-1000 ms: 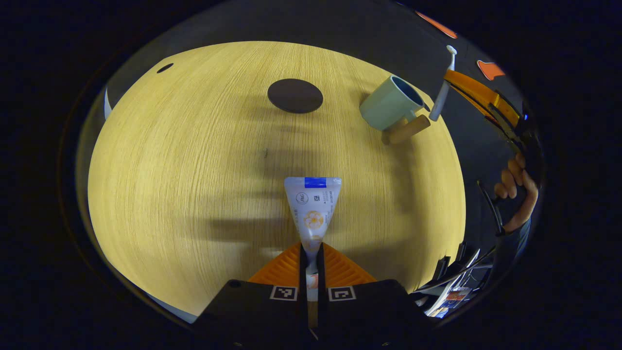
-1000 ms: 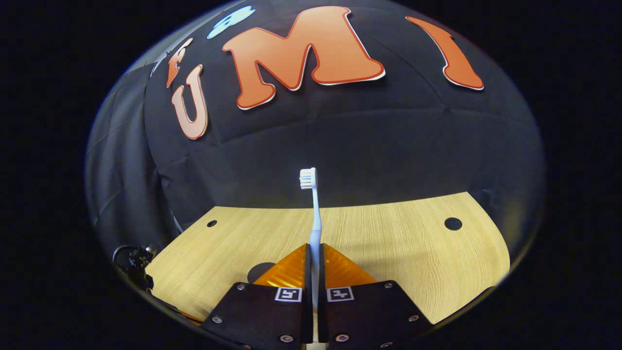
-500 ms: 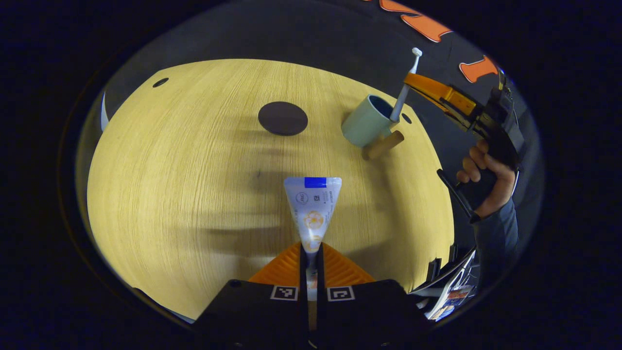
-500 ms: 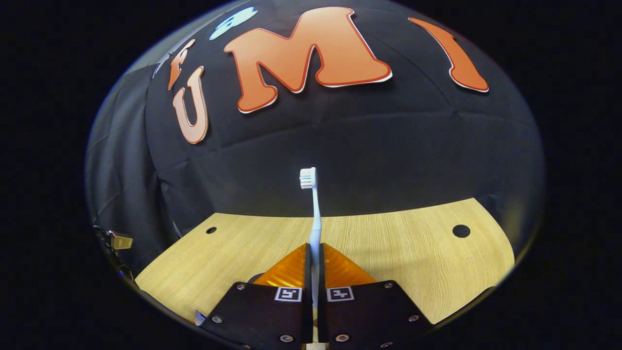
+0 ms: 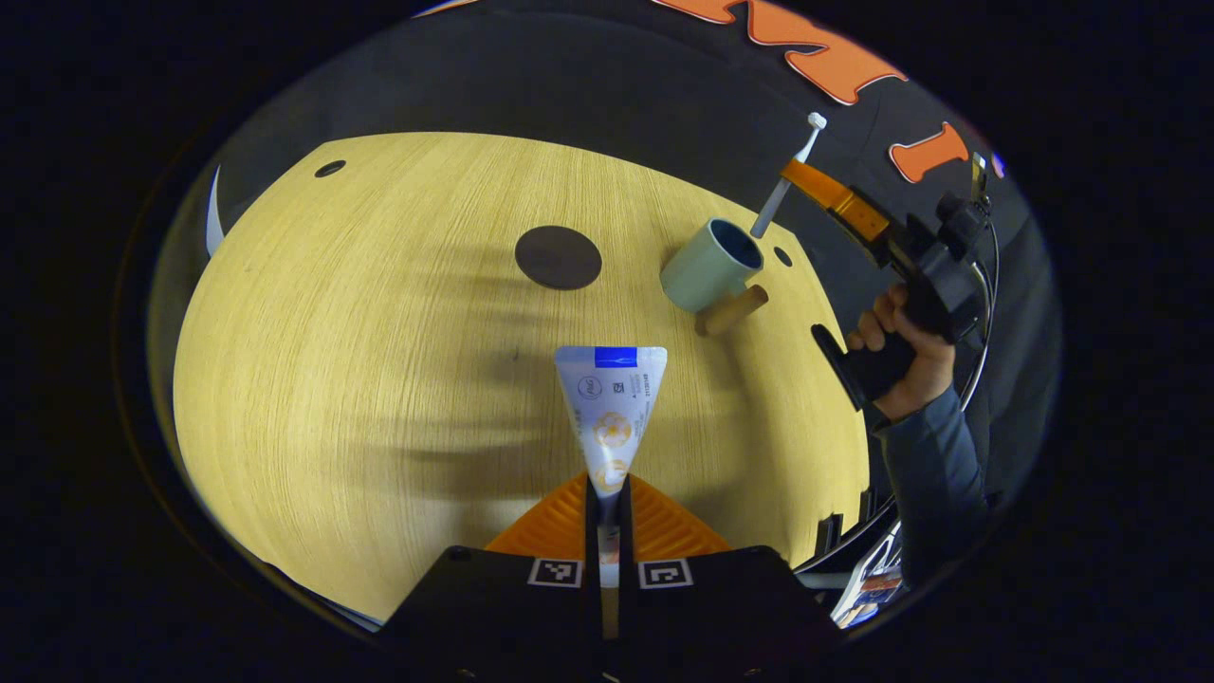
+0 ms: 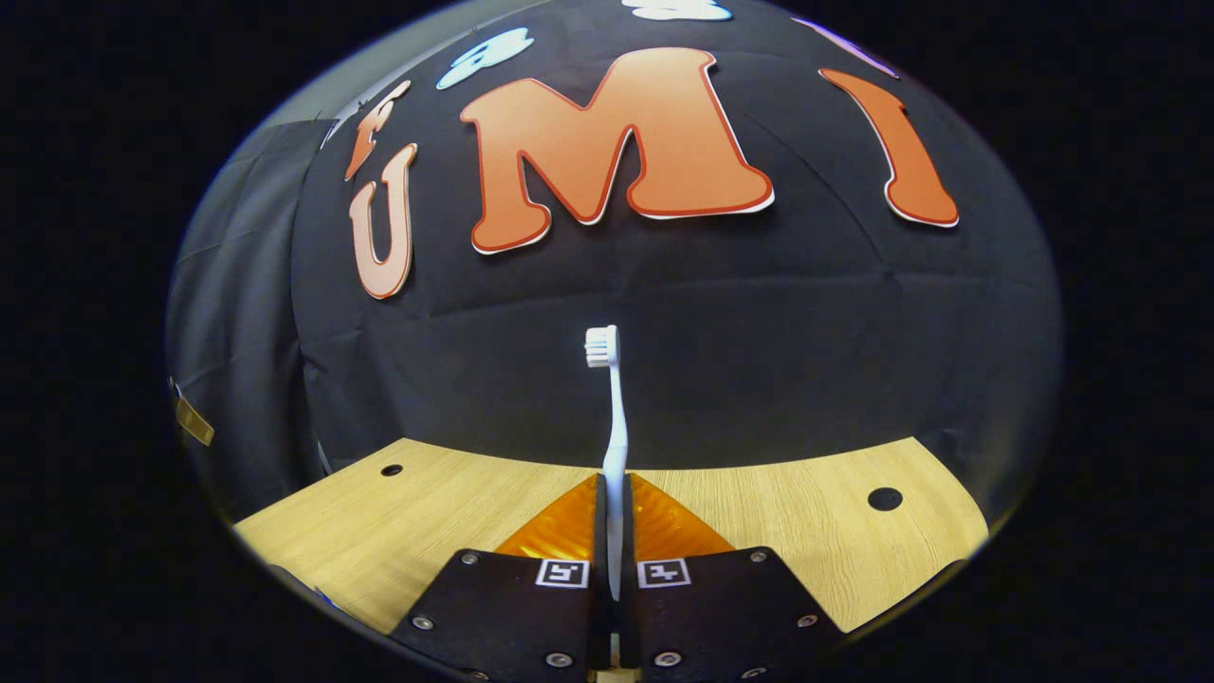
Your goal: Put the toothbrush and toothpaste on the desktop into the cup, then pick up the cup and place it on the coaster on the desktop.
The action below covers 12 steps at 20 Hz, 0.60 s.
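The left tool (image 5: 607, 493) grips the toothpaste (image 5: 610, 408) above the worktop (image 5: 332, 360). The right tool (image 6: 613, 493) clamps the toothbrush (image 6: 615, 417), handle end just over the cup (image 5: 711, 266); the coaster (image 5: 558, 257) lies nearby

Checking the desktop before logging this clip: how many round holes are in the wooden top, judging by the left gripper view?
2. One hole sits near the far left corner; the other lies just right of the cup. More may be hidden.
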{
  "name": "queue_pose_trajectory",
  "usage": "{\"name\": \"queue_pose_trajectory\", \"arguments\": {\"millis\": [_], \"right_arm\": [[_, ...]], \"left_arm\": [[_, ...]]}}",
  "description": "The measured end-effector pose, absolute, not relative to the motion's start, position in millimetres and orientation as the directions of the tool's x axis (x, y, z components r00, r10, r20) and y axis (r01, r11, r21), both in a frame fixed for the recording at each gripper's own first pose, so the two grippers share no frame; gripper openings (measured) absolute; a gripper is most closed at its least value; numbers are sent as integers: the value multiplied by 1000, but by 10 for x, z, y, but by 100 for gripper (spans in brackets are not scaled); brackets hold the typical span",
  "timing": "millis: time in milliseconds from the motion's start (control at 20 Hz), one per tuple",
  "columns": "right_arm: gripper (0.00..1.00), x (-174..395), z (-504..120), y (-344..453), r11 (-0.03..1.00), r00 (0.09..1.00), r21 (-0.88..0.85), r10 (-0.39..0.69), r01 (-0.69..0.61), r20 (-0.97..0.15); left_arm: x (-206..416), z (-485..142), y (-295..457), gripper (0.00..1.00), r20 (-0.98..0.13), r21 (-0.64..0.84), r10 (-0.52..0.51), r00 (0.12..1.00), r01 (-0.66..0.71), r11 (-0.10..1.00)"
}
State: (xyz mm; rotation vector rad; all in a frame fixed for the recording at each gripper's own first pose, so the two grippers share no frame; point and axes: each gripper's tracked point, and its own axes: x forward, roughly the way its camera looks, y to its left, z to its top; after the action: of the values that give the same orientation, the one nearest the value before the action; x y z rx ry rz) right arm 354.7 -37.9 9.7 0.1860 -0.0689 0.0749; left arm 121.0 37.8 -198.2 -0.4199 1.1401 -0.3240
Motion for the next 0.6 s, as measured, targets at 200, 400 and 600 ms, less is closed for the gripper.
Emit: {"name": "queue_pose_trajectory", "arguments": {"millis": [200,400,600], "right_arm": [[5,3573,-37,-385,984,994,163,61,-76,96],[5,3550,-175,-409,986,992,154,52,-69,114],[5,3584,-264,-416,990,990,131,38,-56,136]], "left_arm": [[1314,-1583,599,7,-784,-478,-450,427,48,877],[1508,-1306,631,7,-763,-461,-442,472,82,883],[1578,-1106,593,7,-754,-445,-435,492,104,889]]}}
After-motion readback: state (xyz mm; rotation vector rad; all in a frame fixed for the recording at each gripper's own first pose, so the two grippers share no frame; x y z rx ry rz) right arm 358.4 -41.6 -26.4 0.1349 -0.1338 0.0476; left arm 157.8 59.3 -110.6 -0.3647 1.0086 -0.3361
